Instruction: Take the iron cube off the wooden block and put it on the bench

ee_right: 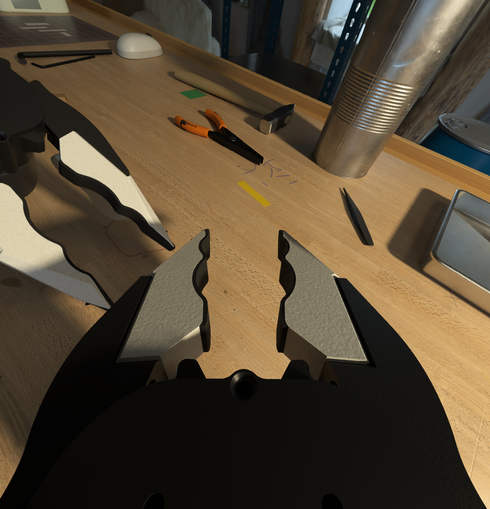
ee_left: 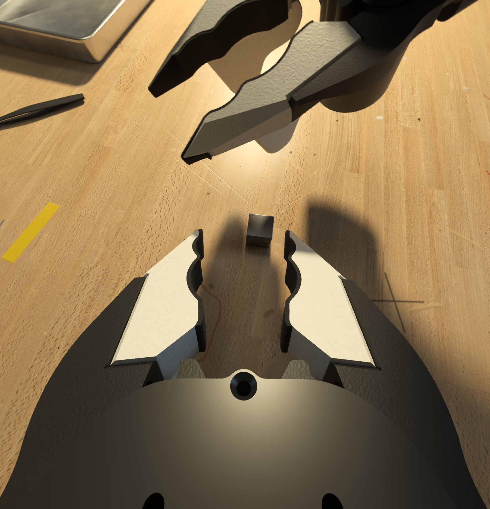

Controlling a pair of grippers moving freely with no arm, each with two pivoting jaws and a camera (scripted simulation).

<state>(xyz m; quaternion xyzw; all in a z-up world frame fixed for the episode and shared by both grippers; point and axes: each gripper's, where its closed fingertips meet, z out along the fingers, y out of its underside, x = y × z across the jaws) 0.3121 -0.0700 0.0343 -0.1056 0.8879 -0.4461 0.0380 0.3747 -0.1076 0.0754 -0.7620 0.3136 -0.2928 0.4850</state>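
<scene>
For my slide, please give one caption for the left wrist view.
Open left gripper just short of the iron cube on the bench.

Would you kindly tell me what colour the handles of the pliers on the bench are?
Orange with black accents, on the pliers; the right wrist view shows them best.

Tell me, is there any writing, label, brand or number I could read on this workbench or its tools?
None can be read in either view.
On the cutting mat: pale blocks, too blurred to read.
On the bench: blue pen strokes and a black cross, scribbles rather than letters.
On the yellow tape and green tape: nothing.
</scene>
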